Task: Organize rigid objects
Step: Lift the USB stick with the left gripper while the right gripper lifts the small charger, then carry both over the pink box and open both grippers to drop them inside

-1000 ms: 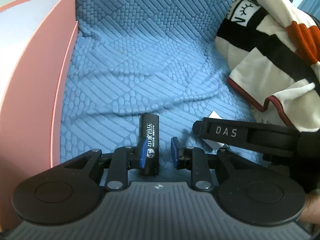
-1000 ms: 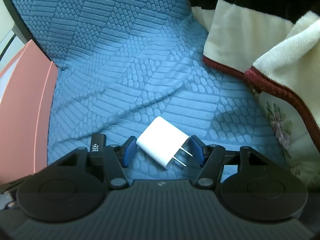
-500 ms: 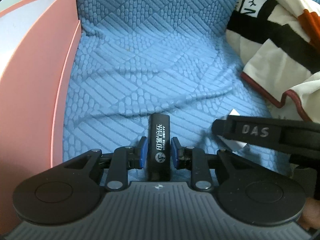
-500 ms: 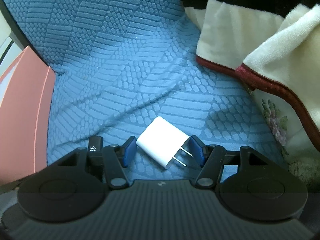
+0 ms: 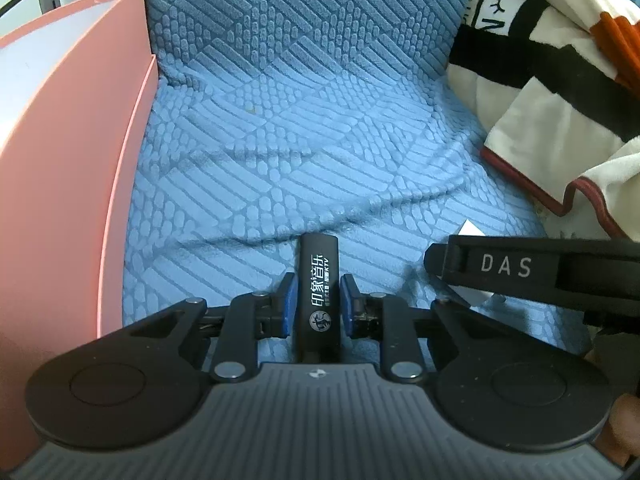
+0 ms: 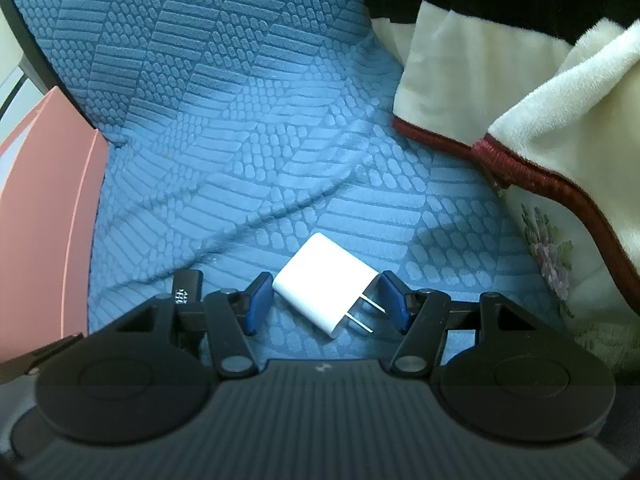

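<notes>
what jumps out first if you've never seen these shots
A black stick with white lettering stands between the blue pads of the left gripper, whose jaws are closing on it. A white plug adapter lies on the blue textured cover between the right gripper's open jaws.

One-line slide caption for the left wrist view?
Left gripper closing on black lighter over blue cover, pink box alongside.
</notes>
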